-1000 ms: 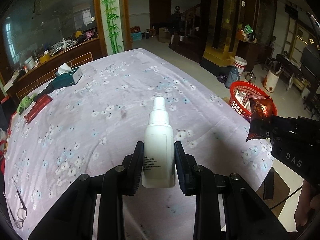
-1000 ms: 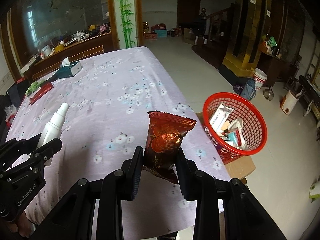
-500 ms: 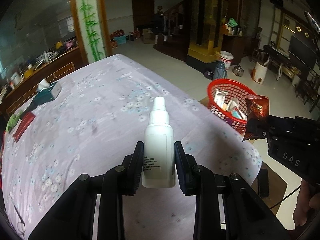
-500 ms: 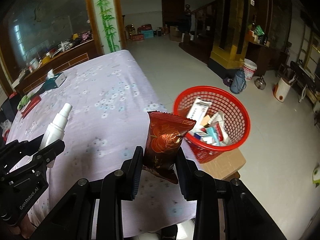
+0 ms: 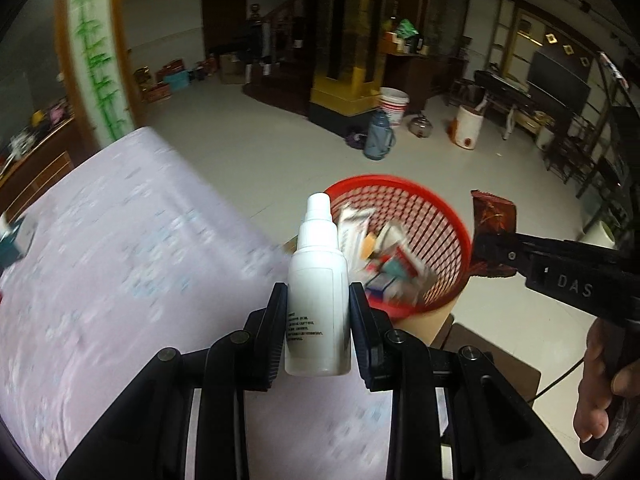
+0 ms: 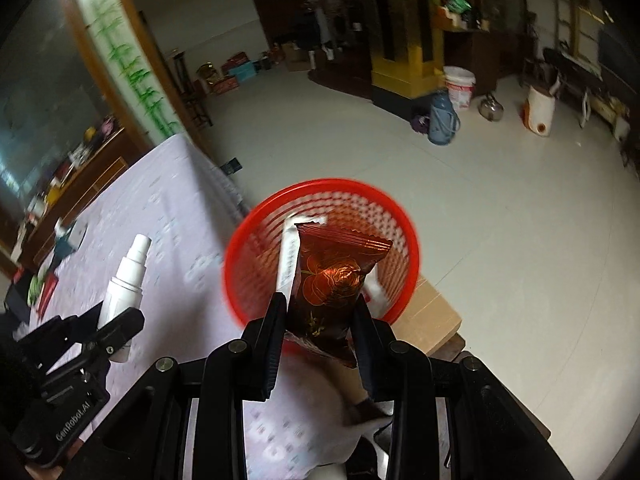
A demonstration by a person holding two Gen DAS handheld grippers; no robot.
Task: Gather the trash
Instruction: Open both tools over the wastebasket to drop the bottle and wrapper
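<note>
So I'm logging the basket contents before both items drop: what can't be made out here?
- Red basket contents, right wrist view: mostly hidden behind the snack wrapper.
- Contents in the left wrist view: motion-blurred, partly behind the white spray bottle.
- Bottle label print: too small.

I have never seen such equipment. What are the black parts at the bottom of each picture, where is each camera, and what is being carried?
There is no robot here. A person holds two hand tools, each with two fingers and a wide-angle camera looking along them. One picture comes from the left gripper, which is shut on a white spray bottle. The other comes from the right gripper, shut on a dark red snack wrapper. Ahead stands a red basket with trash inside, beside a table with a flowered cloth.
</note>
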